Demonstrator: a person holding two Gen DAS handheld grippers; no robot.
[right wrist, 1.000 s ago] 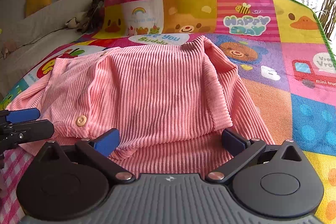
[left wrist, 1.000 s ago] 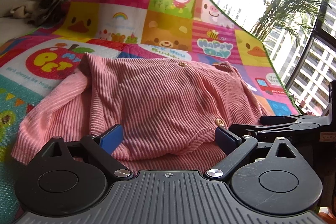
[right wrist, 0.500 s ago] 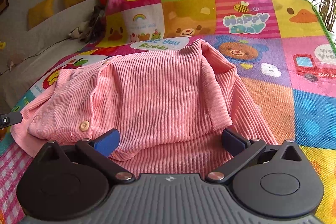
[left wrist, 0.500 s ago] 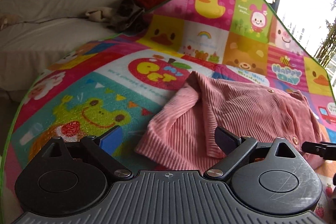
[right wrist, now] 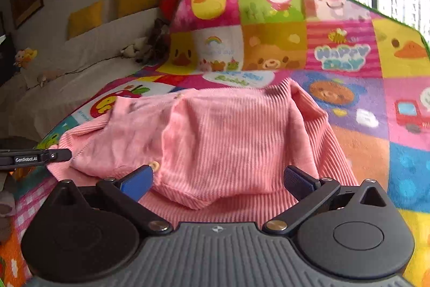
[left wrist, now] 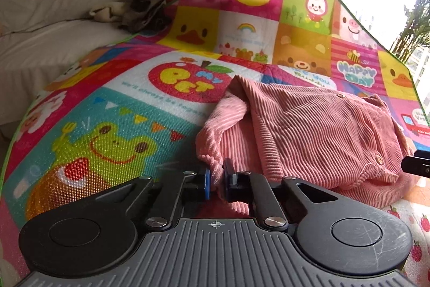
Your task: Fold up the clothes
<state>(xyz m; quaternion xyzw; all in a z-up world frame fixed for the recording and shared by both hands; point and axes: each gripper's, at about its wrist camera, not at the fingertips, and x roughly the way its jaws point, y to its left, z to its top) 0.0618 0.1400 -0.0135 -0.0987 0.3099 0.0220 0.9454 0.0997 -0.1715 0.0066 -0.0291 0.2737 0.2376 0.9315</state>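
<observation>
Left claw (left wrist: 215,183) pinched on sleeve cuff of pink cardigan (left wrist: 309,131); right claw (right wrist: 219,180) wide open over its hem, on play mat (left wrist: 107,125)

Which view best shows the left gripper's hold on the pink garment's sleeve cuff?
The left wrist view: the left gripper is shut on the sleeve cuff. The right wrist view shows only the left gripper's tip from the side at the garment's left edge.

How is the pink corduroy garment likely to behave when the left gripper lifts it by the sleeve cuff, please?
Probably floppy: the pink corduroy garment lies in soft folds on the play mat, so it should drape from the left gripper. Its ribbed cloth likely grips the pads well. The body will probably drag behind.
</observation>
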